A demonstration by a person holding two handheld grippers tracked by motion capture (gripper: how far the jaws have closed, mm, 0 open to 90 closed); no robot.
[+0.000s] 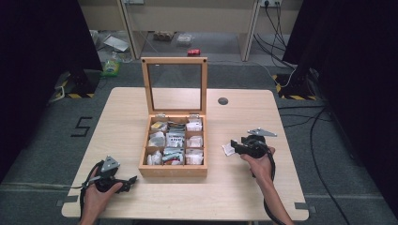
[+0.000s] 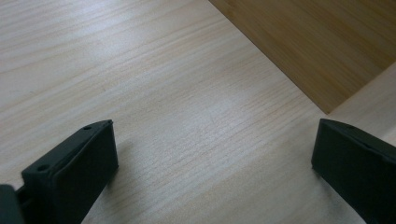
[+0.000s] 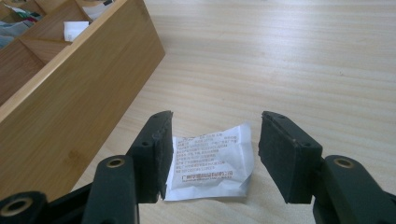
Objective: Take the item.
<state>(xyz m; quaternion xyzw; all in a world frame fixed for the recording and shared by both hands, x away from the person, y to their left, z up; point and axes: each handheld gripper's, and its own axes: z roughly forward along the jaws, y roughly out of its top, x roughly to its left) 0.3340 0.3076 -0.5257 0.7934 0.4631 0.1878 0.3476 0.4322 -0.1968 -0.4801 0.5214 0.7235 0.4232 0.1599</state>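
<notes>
A wooden box (image 1: 173, 171) stands mid-table, its glass-paned lid (image 1: 174, 84) upright; its compartments hold several small packets. A white printed sachet (image 1: 228, 149) lies flat on the table to the right of the box. My right gripper (image 1: 234, 146) points left at it. In the right gripper view the sachet (image 3: 210, 161) lies on the wood between the spread jaws of that gripper (image 3: 215, 126), and the pads do not press on it. My left gripper (image 1: 131, 180) rests near the box's front left corner. Its jaws (image 2: 215, 128) stand wide with bare table between them.
The box's side wall (image 3: 70, 93) rises close on the left in the right gripper view, and a corner of the box (image 2: 322, 46) shows ahead of the left gripper. A dark round cap (image 1: 223, 101) sits at the table's (image 1: 244, 197) back. Cables and clutter lie on the floor beyond.
</notes>
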